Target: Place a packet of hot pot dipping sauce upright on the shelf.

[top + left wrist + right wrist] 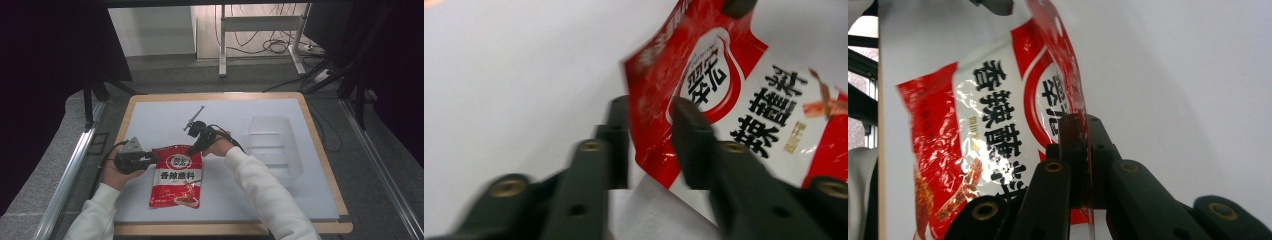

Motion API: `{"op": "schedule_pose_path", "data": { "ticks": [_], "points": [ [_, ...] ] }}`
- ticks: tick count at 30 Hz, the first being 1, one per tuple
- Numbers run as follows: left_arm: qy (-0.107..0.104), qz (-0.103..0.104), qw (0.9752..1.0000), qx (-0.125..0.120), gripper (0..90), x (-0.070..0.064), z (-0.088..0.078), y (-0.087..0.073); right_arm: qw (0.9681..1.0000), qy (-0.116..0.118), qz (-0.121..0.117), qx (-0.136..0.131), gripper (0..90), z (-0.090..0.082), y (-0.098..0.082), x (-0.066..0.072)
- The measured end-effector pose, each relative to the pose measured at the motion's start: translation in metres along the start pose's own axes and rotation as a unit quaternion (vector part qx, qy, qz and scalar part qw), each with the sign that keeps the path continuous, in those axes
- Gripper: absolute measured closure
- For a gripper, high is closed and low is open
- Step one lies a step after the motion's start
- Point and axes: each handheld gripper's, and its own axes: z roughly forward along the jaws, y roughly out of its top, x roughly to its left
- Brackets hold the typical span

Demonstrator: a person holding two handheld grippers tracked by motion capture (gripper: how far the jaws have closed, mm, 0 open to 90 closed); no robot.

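One red and white sauce packet [176, 181] lies on the white mat [150, 120], toward the near edge and left of the middle, its top edge pointing away from the person and its lower end flat on the mat. Its front carries black characters on a white panel (the lower corner shows a printed dish of food).

Two grippers meet it at the top. The right gripper [196, 148] comes down onto the top right corner, and in the right gripper view [1082, 131] its two black jaws stand pressed together with the thin top seam of the packet [993, 125] pinched between them. The left gripper [150, 160] sits at the top left corner; in the left gripper view [651, 122] its jaws stand apart with the packet's [744, 100] red edge running through the gap, one jaw over the printed face and one beside the edge, neither pressing on it.

One clear plastic bin [274, 145] stands to the right of the packet, well apart from it, its far end near the mat's middle and its near end toward the right edge.

The mat covers most of one wooden table [320, 140], leaving a thin wood border all round. Bare mat lies between packet and bin, behind the grippers to the far edge, and left of the left hand [116, 175].
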Motion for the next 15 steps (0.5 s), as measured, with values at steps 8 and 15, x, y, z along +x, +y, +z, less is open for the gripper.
{"op": "schedule_pose_path", "data": {
  "ticks": [8, 15],
  "points": [
    [0.036, -0.067, 0.9968, -0.026, 43.9, 0.006, -0.02, -0.014, 0.9998, 0.004, 0.003, -0.018, 88.6, -0.025, 0.001, 0.009],
    [0.038, -0.084, 0.9956, -0.012, 40.8, 0.007, -0.016, -0.021, 0.9992, 0.011, 0.001, -0.037, 88.7, -0.047, 0.003, 0.021]
  ]
}}
